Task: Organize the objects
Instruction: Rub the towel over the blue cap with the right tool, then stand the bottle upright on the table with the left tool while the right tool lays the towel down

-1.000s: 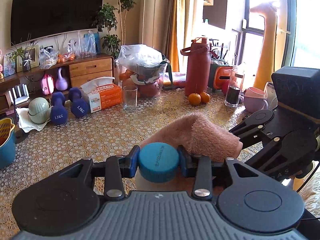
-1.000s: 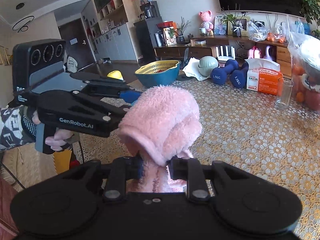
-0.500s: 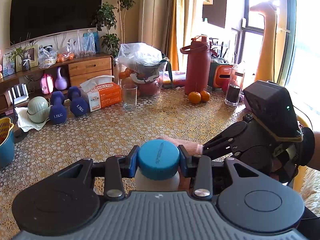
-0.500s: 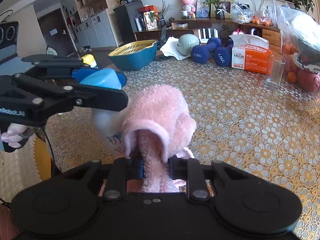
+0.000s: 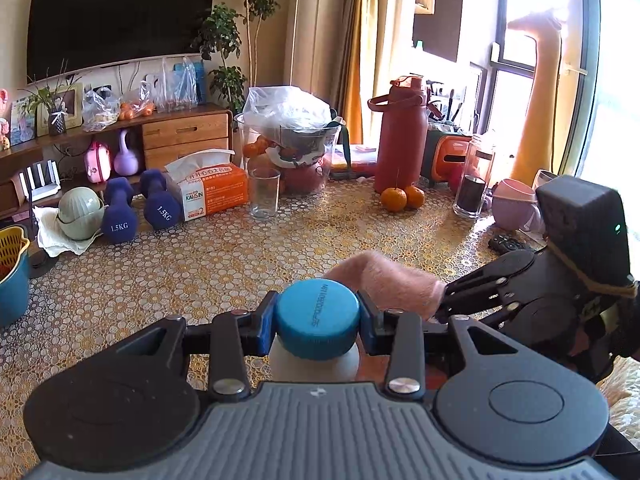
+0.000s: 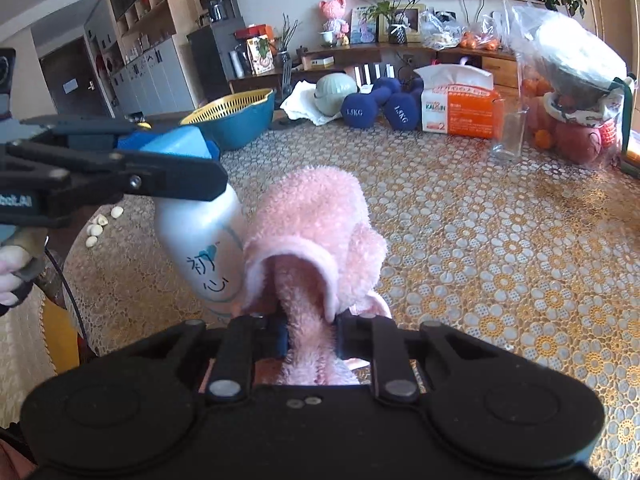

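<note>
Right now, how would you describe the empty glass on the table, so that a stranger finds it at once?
Find the orange tissue box at the far edge of the table. The glass stands just right of it, before the bagged fruit bowl. It alone is clear, plain and empty.

bottle (image 6: 204,248): white, blue cap (image 5: 318,320), blue drawing on side, tilted, held off the table by its cap | cloth (image 6: 316,236): pink, fluffy, bunched, pressed against the bottle's right side
</note>
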The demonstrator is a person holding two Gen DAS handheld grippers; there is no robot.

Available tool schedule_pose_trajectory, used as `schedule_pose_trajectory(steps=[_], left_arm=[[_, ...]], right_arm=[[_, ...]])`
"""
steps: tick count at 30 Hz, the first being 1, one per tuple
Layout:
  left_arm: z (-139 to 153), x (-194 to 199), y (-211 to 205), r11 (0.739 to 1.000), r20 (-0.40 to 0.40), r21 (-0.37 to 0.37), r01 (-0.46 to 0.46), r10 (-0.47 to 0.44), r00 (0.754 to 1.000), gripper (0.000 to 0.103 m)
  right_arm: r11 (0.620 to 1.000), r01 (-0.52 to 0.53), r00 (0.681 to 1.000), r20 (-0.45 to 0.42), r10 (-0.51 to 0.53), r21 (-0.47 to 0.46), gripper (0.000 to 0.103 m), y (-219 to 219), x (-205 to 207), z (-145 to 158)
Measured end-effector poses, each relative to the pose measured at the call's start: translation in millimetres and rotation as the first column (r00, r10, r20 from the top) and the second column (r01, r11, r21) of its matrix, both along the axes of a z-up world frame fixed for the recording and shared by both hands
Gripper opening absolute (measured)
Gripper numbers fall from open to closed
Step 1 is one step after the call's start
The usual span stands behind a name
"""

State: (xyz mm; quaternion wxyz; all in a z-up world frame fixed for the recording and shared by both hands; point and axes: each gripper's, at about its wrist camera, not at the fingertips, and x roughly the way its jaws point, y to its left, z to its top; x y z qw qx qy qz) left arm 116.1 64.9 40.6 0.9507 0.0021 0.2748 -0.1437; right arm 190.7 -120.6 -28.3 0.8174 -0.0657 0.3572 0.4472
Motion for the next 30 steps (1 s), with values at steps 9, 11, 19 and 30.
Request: schedule_pose_trajectory(steps=[9, 11, 19, 30], left_arm=[[0, 0, 0, 1.000, 0.000, 0.001, -0.001, 0.001, 1.000, 0.039], [0, 0, 0, 1.000, 0.000, 0.001, -0.001, 0.001, 1.000, 0.039], [-2, 4, 9, 1.000, -0.023, -0.017, -0.023, 0.023, 0.999, 0.039], [-4, 6, 2, 1.000, -0.017, -0.007, -0.004, 0.004, 1.000, 0.039]], right_arm=[[0.990, -0.078, 0.997, 0.033, 0.075, 0.117, 0.019, -22, -15, 49], [0.989, -0.111, 0.994, 0.026, 0.109, 0.096, 0.020, -9, -20, 44], [0.993, -0.108, 0.994, 0.020, 0.107, 0.038, 0.021, 17, -15, 27], [0.988, -0.074, 0.997, 0.026, 0.078, -0.136, 0.020, 38, 1, -7]])
